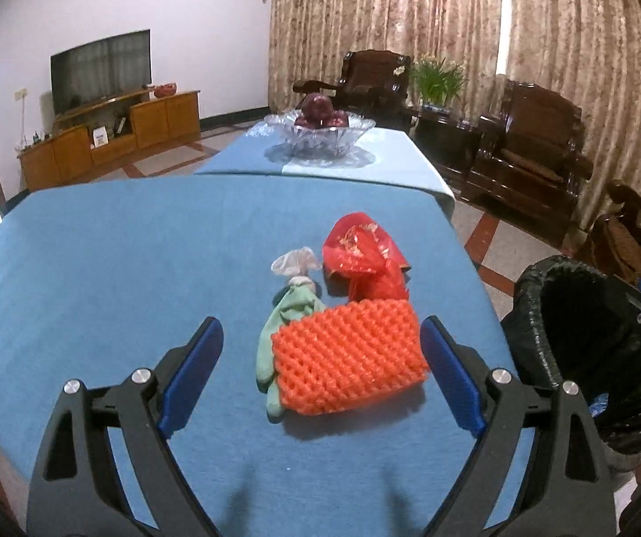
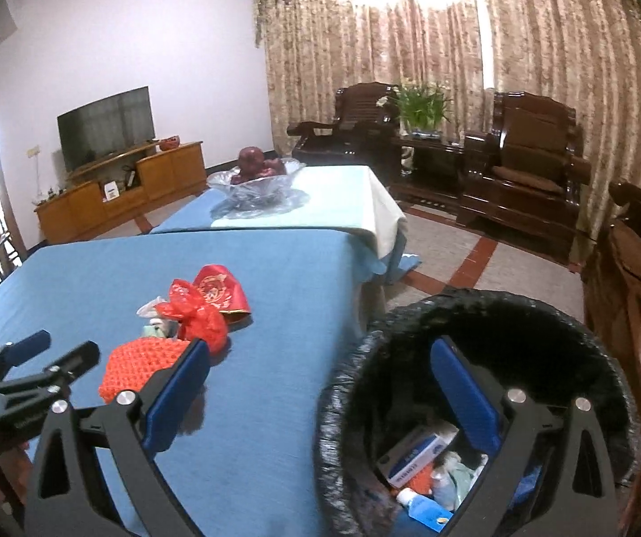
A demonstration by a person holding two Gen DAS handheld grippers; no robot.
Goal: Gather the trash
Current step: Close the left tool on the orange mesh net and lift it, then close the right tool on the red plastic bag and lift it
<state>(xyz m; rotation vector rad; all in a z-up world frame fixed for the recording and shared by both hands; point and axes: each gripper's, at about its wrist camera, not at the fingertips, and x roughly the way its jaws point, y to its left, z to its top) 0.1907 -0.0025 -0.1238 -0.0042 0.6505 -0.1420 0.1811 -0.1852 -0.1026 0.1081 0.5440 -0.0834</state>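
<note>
Hovering with fingers spread, the left gripper (image 1: 322, 349) frames the orange foam net (image 1: 349, 358); the right gripper (image 2: 320, 371), also spread, hangs above the trash bin (image 2: 477, 308).

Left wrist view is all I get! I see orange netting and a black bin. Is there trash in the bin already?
Observer: Yes. The right wrist view looks down into the bin, and a white and blue box lies inside.
Operator: Anything else in there?
Observer: A small white bottle lies lower down, beside other scraps.
Operator: Where is the other gripper?
Observer: The right gripper is open, with one finger over the bin's mouth and the other over the table's edge.
Operator: Is it carrying something?
Observer: No, nothing sits between its fingers.
</note>
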